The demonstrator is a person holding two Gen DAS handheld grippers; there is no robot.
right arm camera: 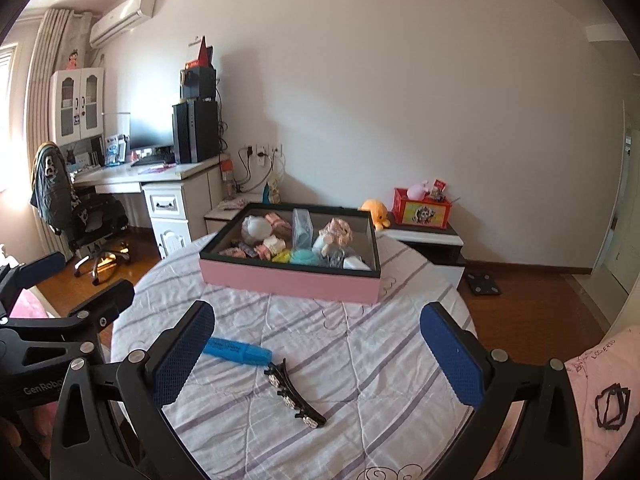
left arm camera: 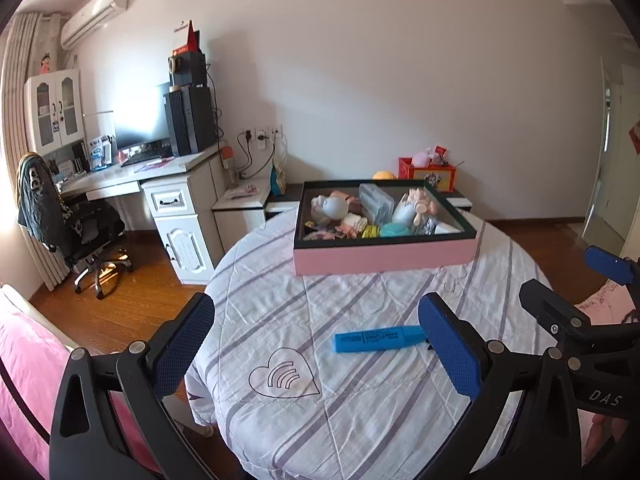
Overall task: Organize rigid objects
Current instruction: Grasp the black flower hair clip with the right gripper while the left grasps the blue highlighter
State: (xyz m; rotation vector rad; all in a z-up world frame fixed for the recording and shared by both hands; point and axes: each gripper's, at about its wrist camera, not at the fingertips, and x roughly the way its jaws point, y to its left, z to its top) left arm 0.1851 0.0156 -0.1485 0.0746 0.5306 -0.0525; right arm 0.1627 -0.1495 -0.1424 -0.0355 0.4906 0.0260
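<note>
Both tools sat low in their pictures with their blue pads spread wide apart, and neither one held anything. The left tool (left arm camera: 318,344) had the blue marker (left arm camera: 378,338) lying between its pads, just ahead, near the lower middle of the left picture. The marker's long side ran almost straight across the picture, left to right, and its right end touched or slid behind the right pad; I could not tell which. In the right picture the right tool (right arm camera: 318,350) had the same marker (right arm camera: 238,352) peeking out from behind its left pad, off to the lower left. The black hair clip (right arm camera: 294,394) lay near the lower middle of that picture, slanting down to the right, between the right tool's pads and close to the marker's tip. Both things rested on the striped cover of the round desk (right arm camera: 392,360). The pink box (left arm camera: 384,256), already full of small things, stood farther back, in the middle of both pictures. I think the left tool was better placed for the marker and the right tool for the clip. The marker lay across the left tool's gap, so that tool would likely need to turn before closing.
</note>
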